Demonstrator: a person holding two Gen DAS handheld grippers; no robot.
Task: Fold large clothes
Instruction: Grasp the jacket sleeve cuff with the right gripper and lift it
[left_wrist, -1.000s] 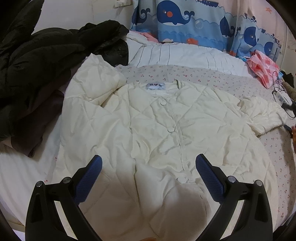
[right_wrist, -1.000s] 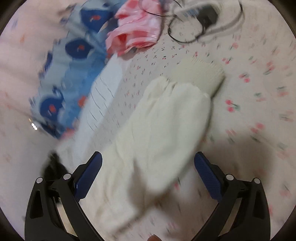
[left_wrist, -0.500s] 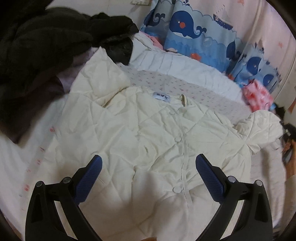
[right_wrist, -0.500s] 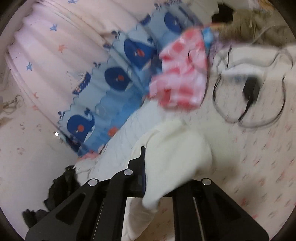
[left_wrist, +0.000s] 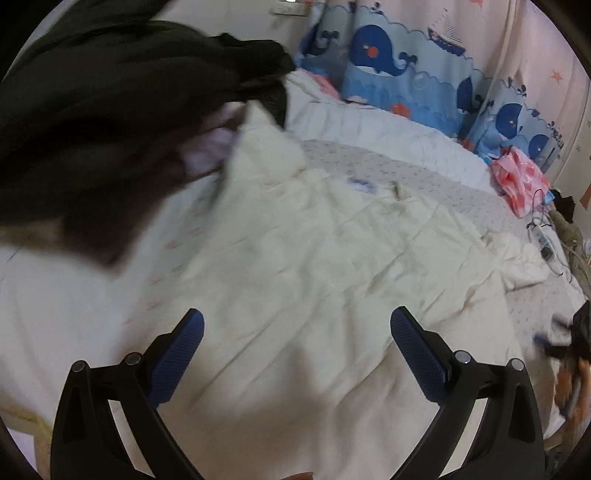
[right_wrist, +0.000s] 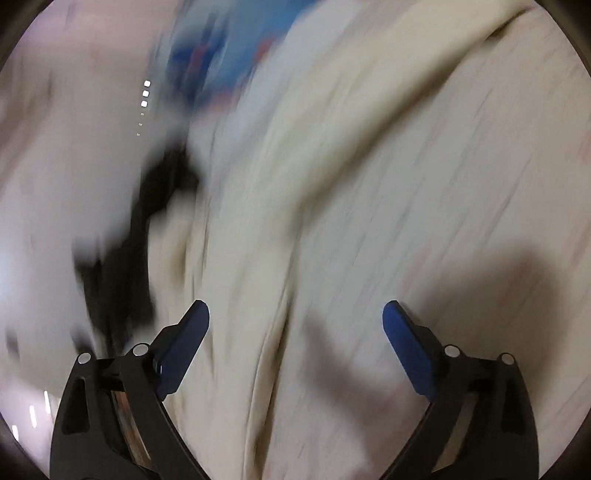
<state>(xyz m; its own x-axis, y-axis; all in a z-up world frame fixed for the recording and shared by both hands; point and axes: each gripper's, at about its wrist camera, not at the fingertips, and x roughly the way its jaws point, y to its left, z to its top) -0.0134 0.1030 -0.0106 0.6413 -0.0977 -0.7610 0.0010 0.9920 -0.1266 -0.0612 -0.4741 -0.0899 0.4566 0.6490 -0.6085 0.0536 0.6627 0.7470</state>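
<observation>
A cream quilted jacket (left_wrist: 314, 266) lies spread front-up across a bed, filling the middle of the left wrist view.

The left gripper (left_wrist: 297, 332) hangs over the jacket's lower half at the bottom of the frame, its blue-padded jaws wide apart and holding nothing. A heap of dark clothes (left_wrist: 110, 110) fills the upper left, overlapping the jacket's sleeve there; a whale-print curtain (left_wrist: 424, 74) runs along the top right, with a pink-and-white bag (left_wrist: 521, 181) below it at the right edge. In the heavily blurred right wrist view, the right gripper (right_wrist: 295, 325) is opening, jaws wide and gripping nothing, above a streak of the cream fabric (right_wrist: 295, 184) and the floral bedsheet (right_wrist: 461, 184) on the right.
</observation>
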